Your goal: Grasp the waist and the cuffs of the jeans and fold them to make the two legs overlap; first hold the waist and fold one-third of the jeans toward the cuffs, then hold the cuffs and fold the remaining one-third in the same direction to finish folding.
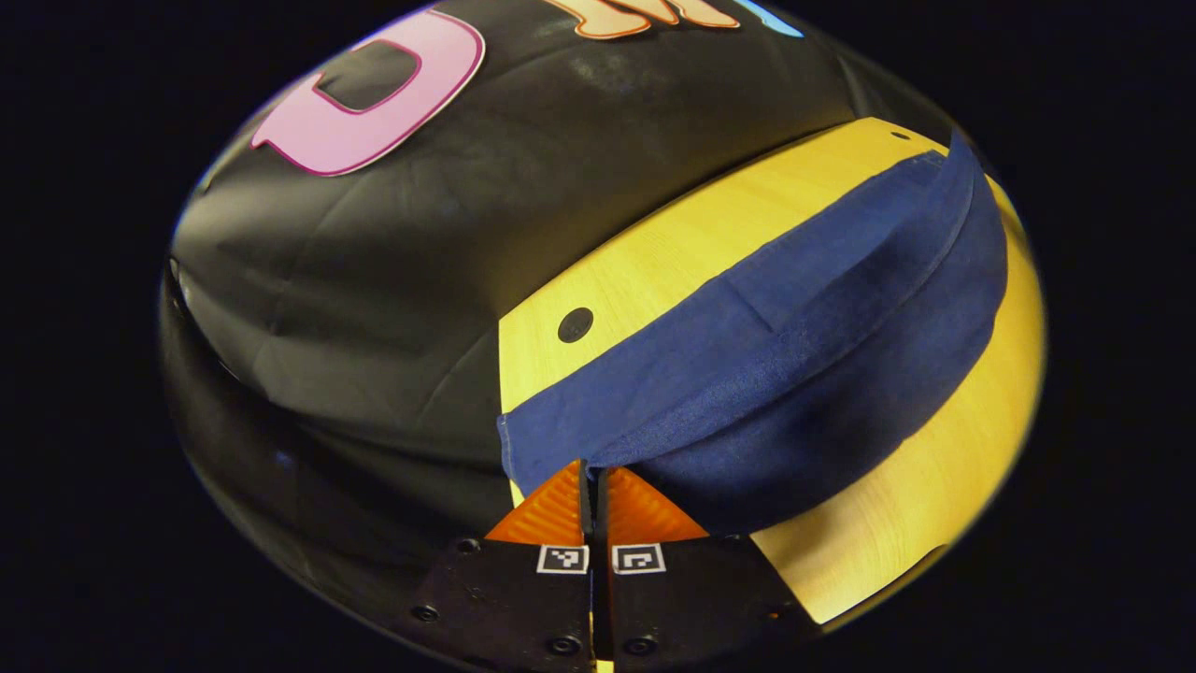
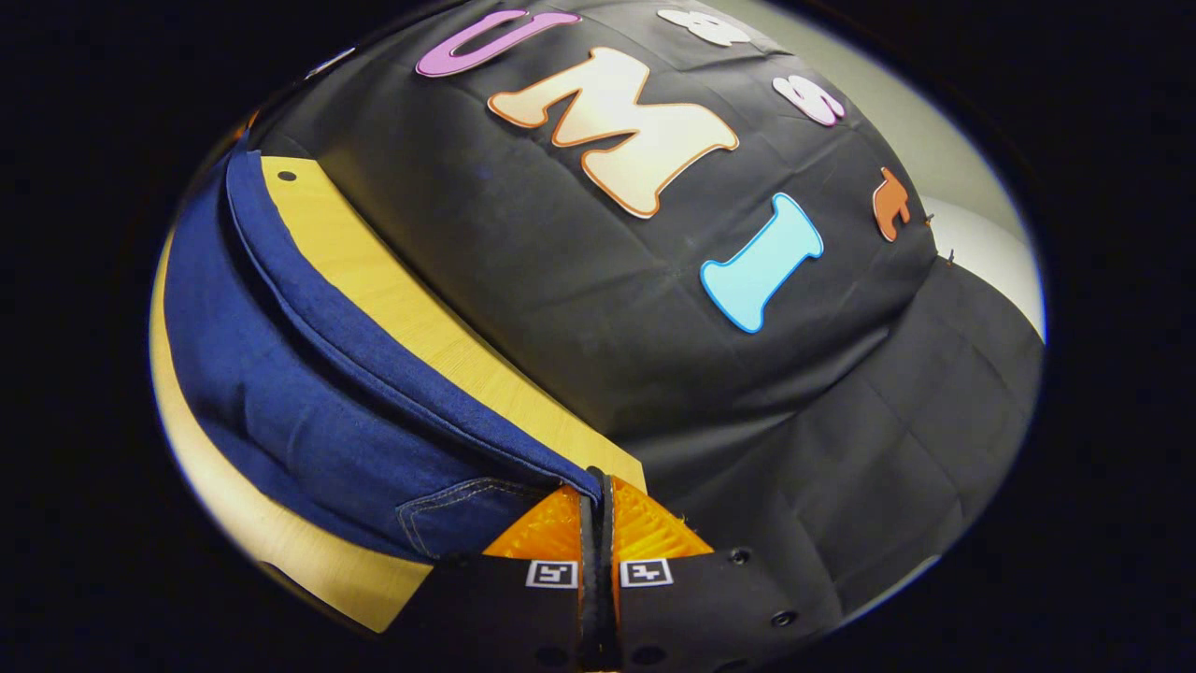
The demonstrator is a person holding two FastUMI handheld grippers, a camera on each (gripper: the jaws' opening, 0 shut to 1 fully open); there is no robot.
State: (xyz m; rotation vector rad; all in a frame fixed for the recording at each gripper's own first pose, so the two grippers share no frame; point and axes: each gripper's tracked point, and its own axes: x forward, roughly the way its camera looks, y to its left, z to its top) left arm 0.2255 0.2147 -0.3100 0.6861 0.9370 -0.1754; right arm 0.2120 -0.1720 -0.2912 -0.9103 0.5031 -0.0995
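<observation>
In the left gripper view, the left gripper (image 1: 592,486) sits at the near left corner of the bench (image 1: 654,252), its two orange fingers (image 1: 551,512) pressed together with an edge of the jeans (image 1: 794,327) pinched between their tips. From that pinch the dark blue denim runs away across the pale wooden bench top as a long band, its upper layer lifted and its lower part sagging in shadow onto the wood. A small dark hole (image 1: 575,324) in the bench lies just beyond the jeans' far edge, near the gripper's corner.

In the right gripper view, the jeans (image 2: 299,411) stretch off to the left of the bench's near corner, with a stitched pocket (image 2: 458,514) showing just beside the fingers. The right gripper (image 2: 598,491) is clenched on the denim edge at that corner, orange fingers (image 2: 645,528) closed on the cloth. The bench (image 2: 402,299) shows as a yellow strip along the jeans' far side.
</observation>
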